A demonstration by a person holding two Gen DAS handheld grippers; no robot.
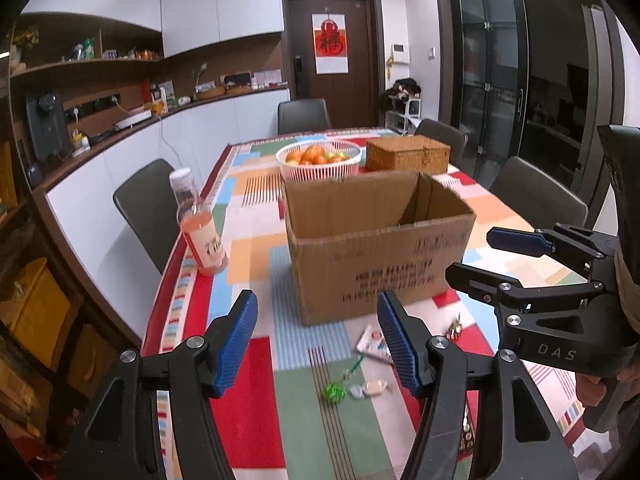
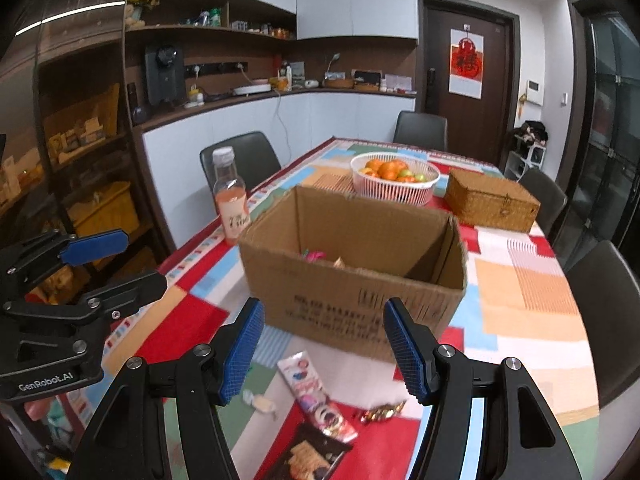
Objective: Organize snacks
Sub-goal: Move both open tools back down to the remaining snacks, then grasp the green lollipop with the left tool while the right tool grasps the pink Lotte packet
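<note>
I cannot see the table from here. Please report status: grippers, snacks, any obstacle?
Left gripper open, empty. Right gripper open, empty. Snacks loose on tablecloth before cardboard box. Nothing blocking.

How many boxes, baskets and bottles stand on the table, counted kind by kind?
cardboard box: 1
wicker box: 1
white basket with fruit: 1
bottle of pink drink: 1
Total: 4
</note>
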